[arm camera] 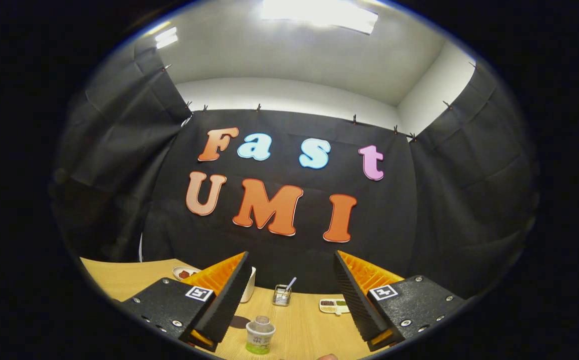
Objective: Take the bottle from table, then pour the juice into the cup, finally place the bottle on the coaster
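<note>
Gripper view: gripper (289,290) fingers spread wide, holding nothing, raised above table (309,325); bottle (259,335) lower centre, between fingers, nearer left one. Risk: left finger clipping bottle on descent, tipping it. White cup (249,284) half hidden behind left finger; dark coaster (239,322) partly cut off; far dishes unclear.

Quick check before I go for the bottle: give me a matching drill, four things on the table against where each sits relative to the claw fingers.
Things:
1. bottle
2. white cup
3. small metal basket
4. divided dish

Places:
A. beyond the gap between the fingers, far across the table
B. partly hidden behind the left finger
C. between the open fingers of the claw, nearest
D. beside the right finger, far side

Pairs: 1-C, 2-B, 3-A, 4-D
</note>
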Tool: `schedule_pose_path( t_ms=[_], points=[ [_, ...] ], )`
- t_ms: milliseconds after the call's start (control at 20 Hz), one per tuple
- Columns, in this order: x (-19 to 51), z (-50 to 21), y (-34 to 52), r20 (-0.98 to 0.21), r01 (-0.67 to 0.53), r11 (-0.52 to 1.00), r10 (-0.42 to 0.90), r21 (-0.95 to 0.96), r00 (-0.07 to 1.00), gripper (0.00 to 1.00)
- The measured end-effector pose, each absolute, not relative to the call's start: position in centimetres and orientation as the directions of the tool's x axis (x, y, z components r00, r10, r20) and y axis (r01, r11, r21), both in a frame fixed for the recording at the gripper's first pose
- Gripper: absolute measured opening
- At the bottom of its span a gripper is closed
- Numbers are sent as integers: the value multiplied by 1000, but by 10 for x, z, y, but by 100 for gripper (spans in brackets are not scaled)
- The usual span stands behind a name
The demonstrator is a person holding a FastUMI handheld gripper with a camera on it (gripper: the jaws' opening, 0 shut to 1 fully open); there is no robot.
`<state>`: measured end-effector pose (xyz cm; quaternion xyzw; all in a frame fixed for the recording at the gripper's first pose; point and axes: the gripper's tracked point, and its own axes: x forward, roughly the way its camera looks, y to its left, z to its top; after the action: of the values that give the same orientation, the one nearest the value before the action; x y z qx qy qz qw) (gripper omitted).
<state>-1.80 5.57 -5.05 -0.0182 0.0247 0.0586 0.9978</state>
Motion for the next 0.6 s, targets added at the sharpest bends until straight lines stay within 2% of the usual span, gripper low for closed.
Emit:
schedule_pose_path(
  t_ms=[300, 600],
  points=[
    [-17, -128, 63, -196, -145, 987, 155, 67, 968, 98],
    [-20, -201, 83, -285, -187, 980, 197, 63, 938, 98]
  ],
)
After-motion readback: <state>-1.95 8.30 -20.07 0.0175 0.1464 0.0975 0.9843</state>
